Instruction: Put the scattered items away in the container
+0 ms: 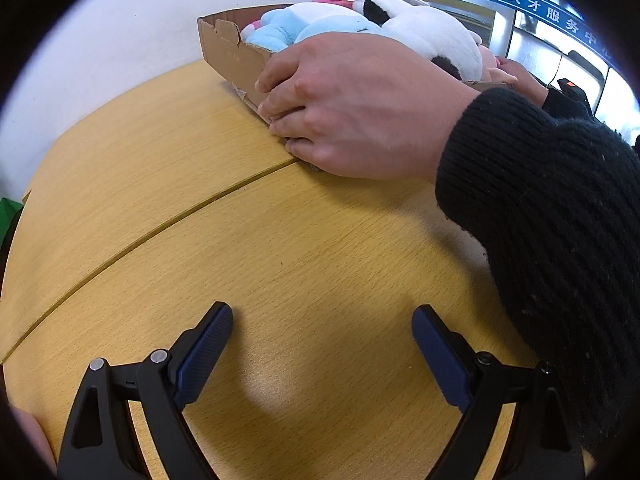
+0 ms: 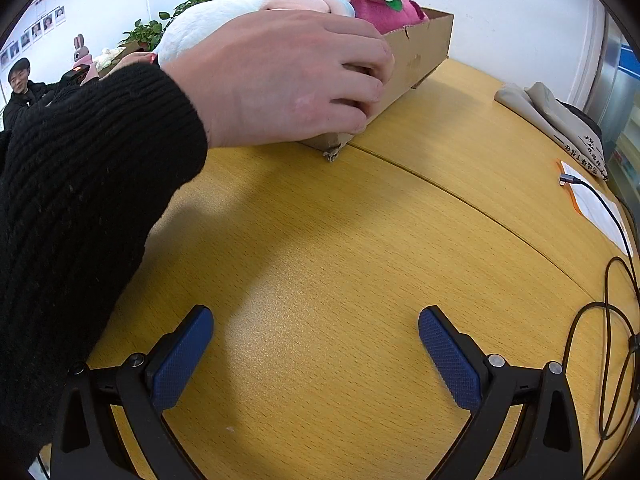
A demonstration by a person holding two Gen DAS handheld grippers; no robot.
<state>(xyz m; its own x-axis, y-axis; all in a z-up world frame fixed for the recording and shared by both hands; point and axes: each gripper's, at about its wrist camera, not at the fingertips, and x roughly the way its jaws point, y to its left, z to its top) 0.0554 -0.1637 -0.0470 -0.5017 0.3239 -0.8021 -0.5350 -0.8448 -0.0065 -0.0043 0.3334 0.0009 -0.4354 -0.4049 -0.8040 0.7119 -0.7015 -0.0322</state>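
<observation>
One cardboard box (image 1: 228,54), two grippers apart-jawed, one bare hand (image 1: 352,108) on box

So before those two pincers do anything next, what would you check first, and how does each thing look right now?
1. Left gripper open and empty: ok.
2. Right gripper open and empty: ok.
3. Toys inside the cardboard box: ok, the plush toys are piled in it, above its rim.
4. Box free of hands: not ok, a bare hand grips its near corner.
5. Wooden table bare ahead of the grippers: ok.
6. Anything left to tidy: cannot tell; a cable and papers lie at the right.
</observation>
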